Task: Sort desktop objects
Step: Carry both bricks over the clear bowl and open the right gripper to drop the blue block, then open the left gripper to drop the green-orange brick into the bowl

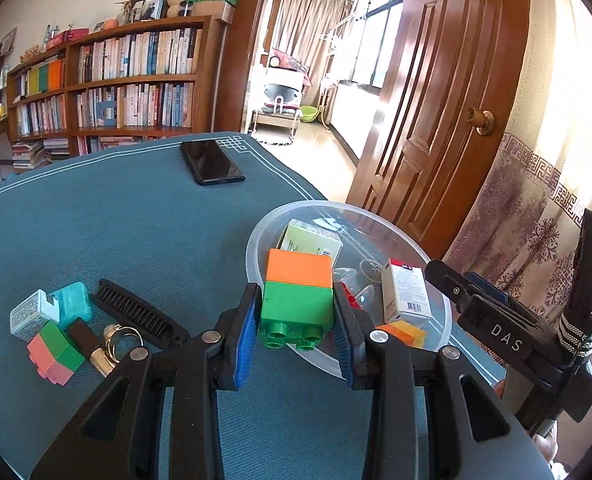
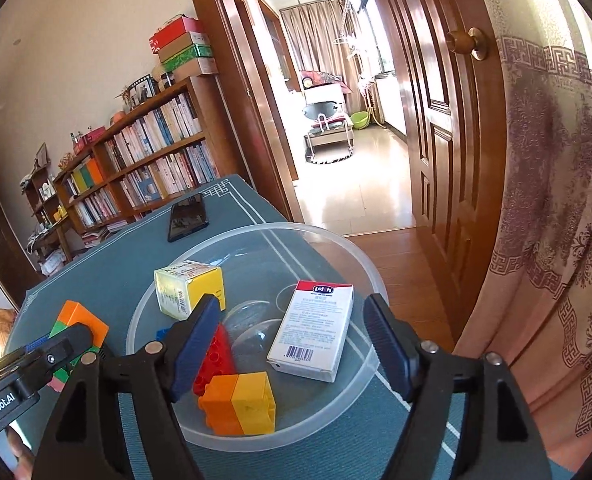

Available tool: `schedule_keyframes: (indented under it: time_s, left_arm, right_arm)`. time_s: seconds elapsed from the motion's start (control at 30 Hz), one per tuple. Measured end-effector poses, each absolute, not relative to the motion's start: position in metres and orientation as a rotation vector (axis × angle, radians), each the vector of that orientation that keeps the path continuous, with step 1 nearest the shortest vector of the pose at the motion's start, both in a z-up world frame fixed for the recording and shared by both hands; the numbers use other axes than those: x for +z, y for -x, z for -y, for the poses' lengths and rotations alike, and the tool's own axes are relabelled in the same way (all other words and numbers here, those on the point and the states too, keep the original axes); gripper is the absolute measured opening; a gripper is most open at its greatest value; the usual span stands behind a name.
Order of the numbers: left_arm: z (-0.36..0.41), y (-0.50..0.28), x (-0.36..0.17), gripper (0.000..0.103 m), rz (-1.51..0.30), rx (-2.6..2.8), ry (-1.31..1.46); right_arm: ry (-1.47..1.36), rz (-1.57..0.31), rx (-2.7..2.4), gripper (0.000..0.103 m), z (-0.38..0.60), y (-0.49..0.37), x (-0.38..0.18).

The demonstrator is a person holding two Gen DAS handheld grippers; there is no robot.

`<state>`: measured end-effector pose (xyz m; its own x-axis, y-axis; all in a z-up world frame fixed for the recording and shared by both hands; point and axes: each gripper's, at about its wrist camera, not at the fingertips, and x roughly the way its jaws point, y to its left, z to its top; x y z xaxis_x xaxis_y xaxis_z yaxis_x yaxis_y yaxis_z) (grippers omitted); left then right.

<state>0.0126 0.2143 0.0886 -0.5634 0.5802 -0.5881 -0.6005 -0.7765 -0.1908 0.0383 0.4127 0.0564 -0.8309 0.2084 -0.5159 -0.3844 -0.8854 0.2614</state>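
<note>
Closest to the lens in the left wrist view is the left claw [image 1: 298, 330], clamped on a green-and-orange brick [image 1: 297, 298], blue pads pressing its two sides. The brick hangs upright, studs toward the camera, right at the near rim of the clear bowl [image 1: 440, 280], maybe just short of being over it. So the bowl lies straight ahead of that claw, and my guess is the drop only needs a small push forward.

The right claw [image 2: 292, 340] hovers over the bowl with its jaws spread and nothing between the pads (the white box [image 2: 312, 330] shows in the gap, but it's lying in the bowl, not held). The left claw is clearly the one doing the work here.

Inside the bowl: a yellow box [image 2: 188, 288], the white box, a red brick [image 2: 214, 356], an orange-yellow brick [image 2: 240, 404] and something clear and domed I can't identify.

Still out on the tabletop [image 1: 136, 220], well to the left of the bowl: a pink-green brick [image 1: 56, 350], a small white box with a teal thing, a black comb [image 1: 136, 314], a key ring [image 1: 116, 340]. A phone [image 1: 211, 162] lies near the far edge.
</note>
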Motion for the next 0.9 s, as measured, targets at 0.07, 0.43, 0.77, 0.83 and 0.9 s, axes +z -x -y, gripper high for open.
schedule_keyframes:
  time_s: [0.07, 0.43, 0.77, 0.83, 0.9]
  left_arm:
    - [-0.223, -0.01, 0.087, 0.037, -0.043, 2.284, 0.86]
    - [-0.246, -0.001, 0.067, 0.054, -0.038, 2.204, 0.945]
    - [-0.216, 0.007, 0.074, 0.058, 0.016, 2.295, 0.924]
    - [-0.208, 0.009, 0.074, 0.058, 0.04, 2.307, 0.93]
    - [-0.202, 0.011, 0.074, 0.058, 0.056, 2.322, 0.936]
  right_arm:
    - [0.693, -0.526, 2.681, 0.078, -0.416, -0.04, 0.056]
    - [0.705, -0.559, 2.662, 0.078, -0.426, -0.042, 0.049]
    - [0.728, -0.549, 2.69, 0.078, -0.415, -0.037, 0.049]
    - [0.734, -0.541, 2.697, 0.078, -0.411, -0.036, 0.05]
    - [0.737, -0.532, 2.703, 0.078, -0.406, -0.036, 0.052]
